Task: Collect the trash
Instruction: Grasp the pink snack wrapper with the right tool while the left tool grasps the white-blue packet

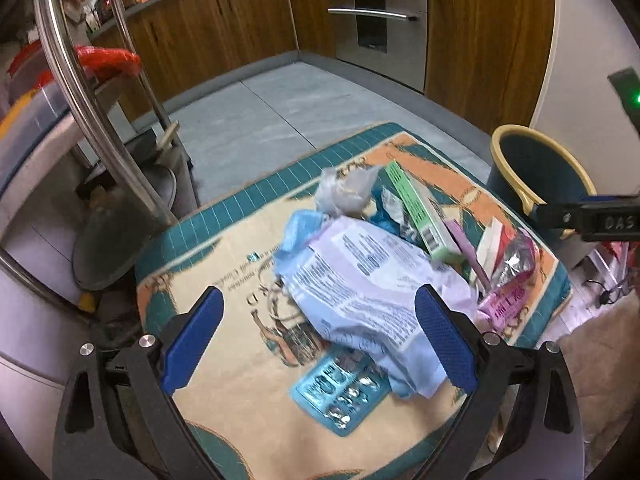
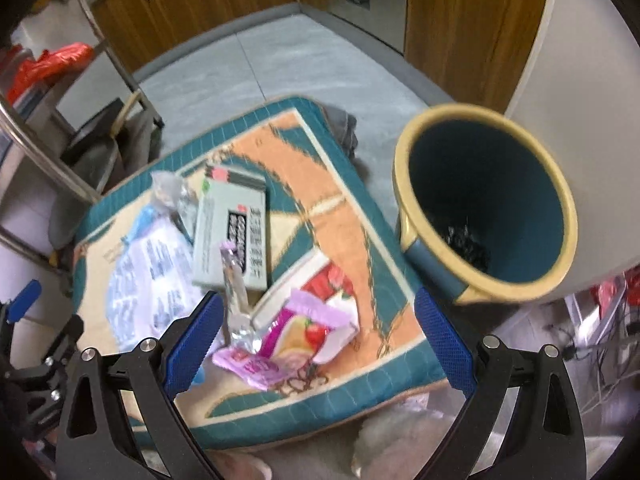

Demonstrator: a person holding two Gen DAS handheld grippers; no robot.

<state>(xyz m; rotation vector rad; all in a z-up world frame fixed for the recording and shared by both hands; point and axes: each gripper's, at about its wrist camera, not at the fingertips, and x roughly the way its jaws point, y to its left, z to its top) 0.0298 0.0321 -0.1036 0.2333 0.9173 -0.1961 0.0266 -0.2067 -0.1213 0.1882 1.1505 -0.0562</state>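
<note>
A heap of trash lies on a patterned teal and orange mat (image 1: 224, 420) (image 2: 344, 216). My left gripper (image 1: 319, 338) is open just above a crumpled white printed wrapper (image 1: 360, 276) (image 2: 148, 280) and a teal blister pack (image 1: 340, 394). Behind those lie a crumpled clear plastic bag (image 1: 346, 190), a green box (image 1: 420, 208) (image 2: 232, 236) and a pink wrapper (image 1: 504, 300). My right gripper (image 2: 319, 338) is open over the pink strawberry wrapper (image 2: 288, 344) and a white strawberry carton (image 2: 316, 284). A teal bin with a cream rim (image 1: 536, 176) (image 2: 484, 208) stands right of the mat.
A steel rack (image 1: 80, 92) with plastic containers and a red bag (image 1: 106, 60) stands left of the mat. Wooden cabinets (image 1: 224, 20) and a steel oven (image 1: 376, 12) line the far wall, across grey floor tiles (image 1: 260, 116). Cables (image 2: 600, 344) lie at the right.
</note>
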